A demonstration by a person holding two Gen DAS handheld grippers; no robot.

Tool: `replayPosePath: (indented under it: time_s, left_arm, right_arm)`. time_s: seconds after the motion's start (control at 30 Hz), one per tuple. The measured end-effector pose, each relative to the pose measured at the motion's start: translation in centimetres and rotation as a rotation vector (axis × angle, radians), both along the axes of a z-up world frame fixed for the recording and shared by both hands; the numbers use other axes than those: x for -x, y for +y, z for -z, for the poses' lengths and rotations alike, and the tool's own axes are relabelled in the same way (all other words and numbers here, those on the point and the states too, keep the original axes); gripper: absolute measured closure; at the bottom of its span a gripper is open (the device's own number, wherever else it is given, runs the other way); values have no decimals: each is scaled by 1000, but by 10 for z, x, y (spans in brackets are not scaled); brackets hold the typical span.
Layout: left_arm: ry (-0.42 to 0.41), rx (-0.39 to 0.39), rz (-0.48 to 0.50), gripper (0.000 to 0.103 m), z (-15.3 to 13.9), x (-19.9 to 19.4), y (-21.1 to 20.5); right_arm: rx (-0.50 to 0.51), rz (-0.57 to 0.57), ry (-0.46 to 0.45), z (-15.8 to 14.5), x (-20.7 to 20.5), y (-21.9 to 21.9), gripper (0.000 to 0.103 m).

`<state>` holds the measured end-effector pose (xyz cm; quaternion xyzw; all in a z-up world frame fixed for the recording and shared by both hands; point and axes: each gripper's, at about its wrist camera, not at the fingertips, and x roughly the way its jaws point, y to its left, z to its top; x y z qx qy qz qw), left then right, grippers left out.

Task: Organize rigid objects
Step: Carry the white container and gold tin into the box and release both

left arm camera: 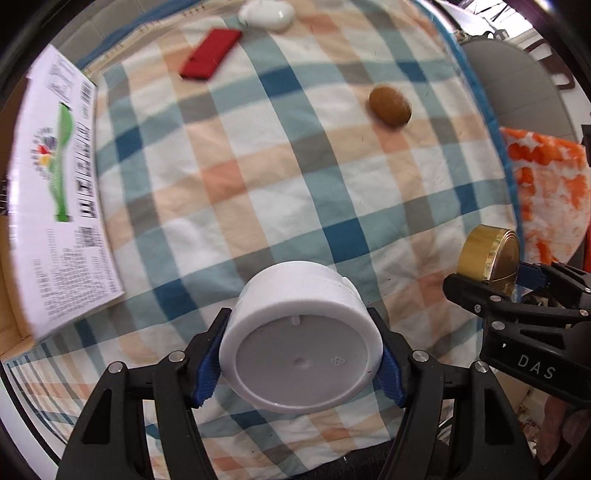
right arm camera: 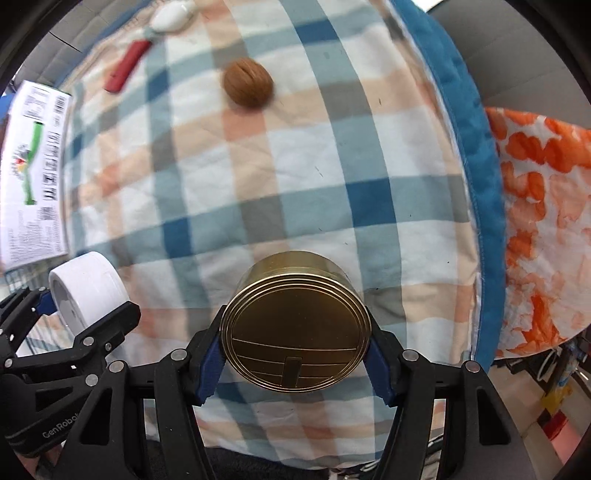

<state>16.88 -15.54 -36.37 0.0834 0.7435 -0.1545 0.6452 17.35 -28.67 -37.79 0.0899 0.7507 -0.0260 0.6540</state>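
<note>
My left gripper (left arm camera: 301,363) is shut on a white plastic jar (left arm camera: 299,332), held on its side above the checked cloth (left arm camera: 258,177). My right gripper (right arm camera: 295,363) is shut on a round gold tin (right arm camera: 295,321), also held above the cloth. Each gripper shows in the other's view: the right one with the gold tin (left arm camera: 489,254) at the right, the left one with the white jar (right arm camera: 86,291) at the left. A brown walnut (left arm camera: 389,105) (right arm camera: 248,83), a red flat case (left arm camera: 210,53) (right arm camera: 127,66) and a white rounded object (left arm camera: 266,14) (right arm camera: 171,16) lie on the far part of the cloth.
A cardboard box with a white printed label (left arm camera: 59,184) (right arm camera: 33,166) stands at the left edge of the cloth. An orange and white patterned fabric (left arm camera: 550,192) (right arm camera: 543,221) lies to the right, beyond the cloth's blue border (right arm camera: 476,147).
</note>
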Motion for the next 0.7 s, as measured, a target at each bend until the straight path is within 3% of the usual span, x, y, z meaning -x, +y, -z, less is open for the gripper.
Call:
replayPosePath:
  time_s: [0.23, 0.4, 0.6, 0.7]
  left_arm:
    - [-126, 85, -60, 36, -83, -15, 50]
    - [-234, 77, -103, 36, -135, -50, 112]
    - [-296, 20, -195, 36, -159, -79, 206]
    - [-297, -21, -245, 36, -156, -93, 257]
  right_arm:
    - [-31, -93, -106, -72, -22, 62, 36]
    - [-57, -185, -172, -105, -55, 117, 36]
    - [-96, -279, -221, -127, -89, 211, 36]
    - [-94, -311, -224, -123, -109, 255, 36]
